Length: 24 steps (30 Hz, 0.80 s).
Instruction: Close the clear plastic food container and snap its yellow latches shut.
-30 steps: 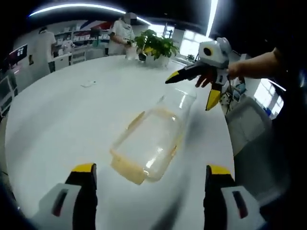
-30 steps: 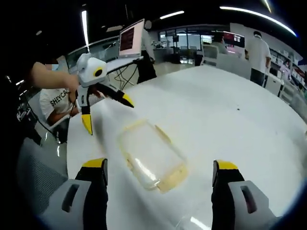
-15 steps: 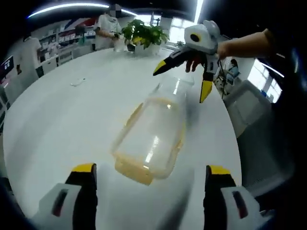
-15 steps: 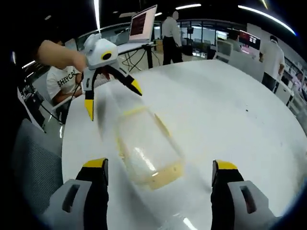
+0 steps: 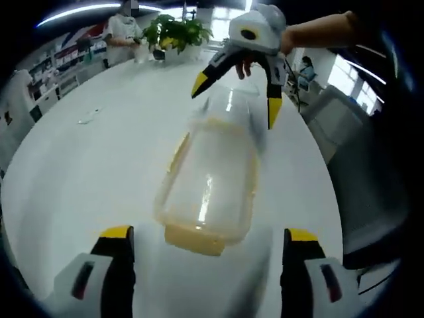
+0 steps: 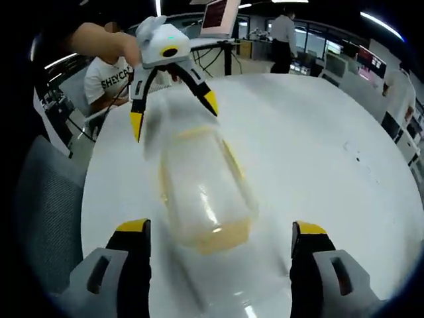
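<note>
A clear plastic container (image 5: pixel 212 179) with yellow latches lies on the round white table (image 5: pixel 79 165), motion-blurred, so I cannot tell whether its lid is seated. One yellow latch (image 5: pixel 195 242) faces my left gripper (image 5: pixel 209 235), which stands open just short of that end. My right gripper (image 5: pixel 236 101) hangs open over the far end, held by a hand. In the right gripper view the container (image 6: pixel 202 185) runs away from my open right gripper (image 6: pixel 220 228), and the left gripper (image 6: pixel 173 114) straddles its far end, open. Neither gripper holds anything.
A potted plant (image 5: pixel 173 33) and a standing person (image 5: pixel 122 30) are at the table's far side, and a small flat item (image 5: pixel 86 119) lies on the table. Grey chairs (image 5: pixel 358 165) (image 6: pixel 46 199) stand at the table's edge. A seated person (image 6: pixel 109 76) and a laptop (image 6: pixel 218 13) are behind.
Both grippers have closed in on the container from opposite ends, each now lined up with its long axis. Both stay open. The container looks unmoved.
</note>
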{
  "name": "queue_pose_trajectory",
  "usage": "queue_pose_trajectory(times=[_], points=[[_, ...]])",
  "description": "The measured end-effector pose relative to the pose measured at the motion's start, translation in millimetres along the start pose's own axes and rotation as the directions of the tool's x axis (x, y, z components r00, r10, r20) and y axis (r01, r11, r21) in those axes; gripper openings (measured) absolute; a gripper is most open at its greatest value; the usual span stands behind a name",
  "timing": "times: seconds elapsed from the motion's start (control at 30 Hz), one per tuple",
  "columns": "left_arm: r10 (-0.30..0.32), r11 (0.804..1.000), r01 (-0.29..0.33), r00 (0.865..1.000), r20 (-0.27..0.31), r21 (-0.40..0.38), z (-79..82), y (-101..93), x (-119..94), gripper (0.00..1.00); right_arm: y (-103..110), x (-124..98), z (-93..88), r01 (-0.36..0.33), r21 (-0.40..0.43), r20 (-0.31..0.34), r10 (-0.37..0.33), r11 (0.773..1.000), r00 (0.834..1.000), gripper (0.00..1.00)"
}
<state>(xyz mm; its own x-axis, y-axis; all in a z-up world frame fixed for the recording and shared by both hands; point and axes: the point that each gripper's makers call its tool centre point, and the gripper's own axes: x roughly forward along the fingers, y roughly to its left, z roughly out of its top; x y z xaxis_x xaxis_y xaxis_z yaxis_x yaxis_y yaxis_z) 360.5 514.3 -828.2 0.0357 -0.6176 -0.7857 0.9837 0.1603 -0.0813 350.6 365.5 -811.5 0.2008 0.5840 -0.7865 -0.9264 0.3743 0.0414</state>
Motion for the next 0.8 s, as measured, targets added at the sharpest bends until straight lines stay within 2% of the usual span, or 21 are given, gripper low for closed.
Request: queue_pose_trajectory(times=[0.23,0.33,0.4,0.5,0.63,0.73,0.8], points=[[-0.020,0.999,0.022,0.999,-0.041,0.039,-3.1,1.1,6,0.86,3,9,-11.9,-0.034,-0.086,-0.076,0.027,0.996,0.997,0.80],[-0.023,0.994,0.032,0.996,-0.088,0.103,-7.9,2.6,8,0.83,0,12,-14.3,-0.024,-0.116,-0.091,0.014,0.993,0.996,0.80],[-0.013,0.991,0.027,0.995,-0.103,0.130,-8.1,4.6,9,0.81,0,13,-19.0,-0.041,-0.112,-0.121,0.027,0.993,0.992,0.75],[-0.017,0.991,0.031,0.994,-0.106,0.130,-7.4,5.7,10,0.79,-2,14,-23.0,-0.045,-0.142,-0.149,0.024,0.989,0.989,0.68],[-0.014,0.989,0.033,0.992,-0.128,0.146,-9.7,6.2,10,0.76,1,17,-24.2,-0.072,-0.186,-0.181,0.037,0.980,0.983,0.62],[-0.025,0.987,0.043,0.992,-0.120,0.154,-7.3,3.8,11,0.74,2,20,-20.6,-0.083,-0.201,-0.189,0.044,0.976,0.981,0.59],[-0.024,0.984,0.047,0.991,-0.135,0.172,-8.2,3.3,10,0.68,2,22,-21.1,-0.090,-0.213,-0.200,0.046,0.973,0.979,0.56]])
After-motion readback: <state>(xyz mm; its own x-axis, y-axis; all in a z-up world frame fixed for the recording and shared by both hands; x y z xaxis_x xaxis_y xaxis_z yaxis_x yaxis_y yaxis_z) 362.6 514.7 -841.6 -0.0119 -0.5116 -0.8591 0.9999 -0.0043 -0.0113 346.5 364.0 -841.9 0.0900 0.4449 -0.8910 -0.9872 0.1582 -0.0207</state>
